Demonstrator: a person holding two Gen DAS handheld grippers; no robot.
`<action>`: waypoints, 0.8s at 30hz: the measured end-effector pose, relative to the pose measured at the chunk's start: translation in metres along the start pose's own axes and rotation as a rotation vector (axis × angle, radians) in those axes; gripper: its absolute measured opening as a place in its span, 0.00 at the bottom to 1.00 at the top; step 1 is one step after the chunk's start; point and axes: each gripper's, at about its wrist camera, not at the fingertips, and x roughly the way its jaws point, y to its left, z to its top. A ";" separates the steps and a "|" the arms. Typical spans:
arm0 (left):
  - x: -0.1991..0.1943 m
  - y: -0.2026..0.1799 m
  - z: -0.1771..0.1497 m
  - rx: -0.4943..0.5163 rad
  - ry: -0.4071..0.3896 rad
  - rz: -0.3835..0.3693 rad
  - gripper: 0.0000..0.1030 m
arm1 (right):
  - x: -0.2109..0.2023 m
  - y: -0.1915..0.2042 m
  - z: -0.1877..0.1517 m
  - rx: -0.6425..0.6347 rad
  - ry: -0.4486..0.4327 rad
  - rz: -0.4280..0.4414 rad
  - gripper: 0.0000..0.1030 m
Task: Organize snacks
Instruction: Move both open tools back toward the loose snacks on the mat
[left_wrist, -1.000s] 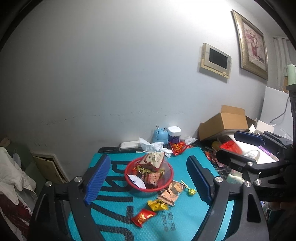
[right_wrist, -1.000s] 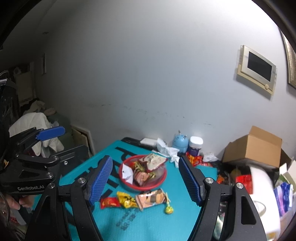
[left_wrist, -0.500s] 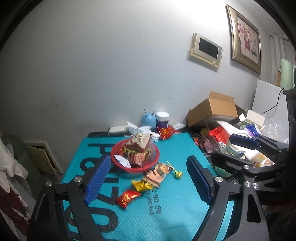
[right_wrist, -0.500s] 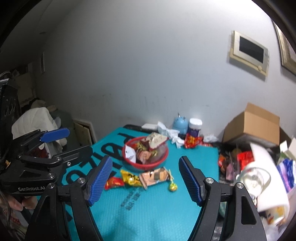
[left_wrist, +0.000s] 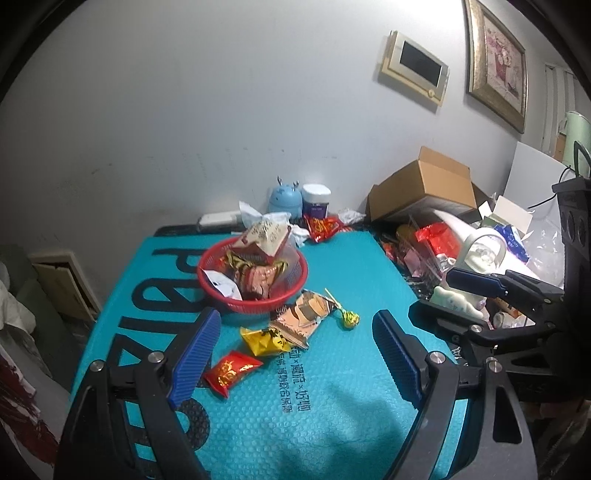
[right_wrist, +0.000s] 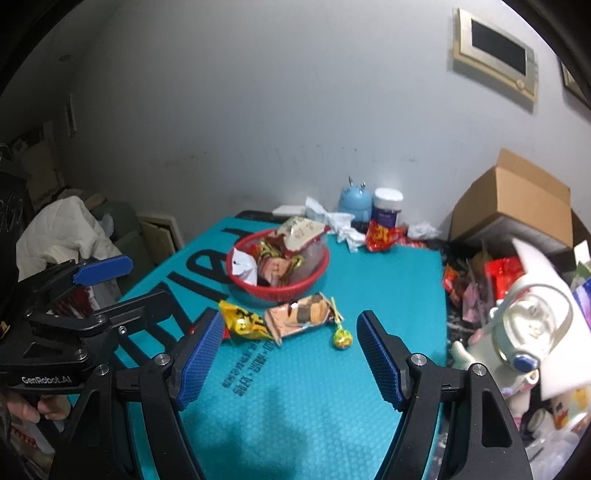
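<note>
A red basket (left_wrist: 284, 297) (right_wrist: 314, 275) full of snack packs stands on the teal mat (left_wrist: 332, 406) (right_wrist: 314, 387). In front of it lie a peach cookie pack (left_wrist: 301, 317) (right_wrist: 299, 317), a yellow pack (left_wrist: 264, 341) (right_wrist: 242, 323), a red pack (left_wrist: 231, 373) and a gold-wrapped lollipop (left_wrist: 349, 318) (right_wrist: 341, 338). My left gripper (left_wrist: 295, 334) hangs open above the mat, with nothing between its blue pads; the loose packs lie beyond it. My right gripper (right_wrist: 290, 332) is open too and holds nothing. Each gripper shows at the edge of the other's view.
At the mat's far edge sit a blue figurine (left_wrist: 283, 197), a white-lidded jar (left_wrist: 316, 201), crumpled paper (right_wrist: 341, 225) and a red bag (left_wrist: 323, 227). To the right are a cardboard box (left_wrist: 428, 188) and a pile of clutter with a white toy (right_wrist: 532, 325). White cloth (right_wrist: 62, 232) lies left.
Both grippers have sunk toward the mat and tilted downward; the basket and loose snacks now sit higher and larger in both views. Jaws stay as wide as before.
</note>
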 end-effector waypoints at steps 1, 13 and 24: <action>0.004 0.001 0.000 -0.001 0.007 -0.001 0.82 | 0.004 -0.002 -0.001 0.002 0.007 0.000 0.73; 0.065 0.013 0.000 -0.034 0.072 -0.042 0.82 | 0.064 -0.029 -0.007 0.041 0.102 0.007 0.73; 0.120 0.027 -0.007 -0.057 0.156 -0.035 0.82 | 0.114 -0.047 -0.016 0.065 0.164 0.023 0.73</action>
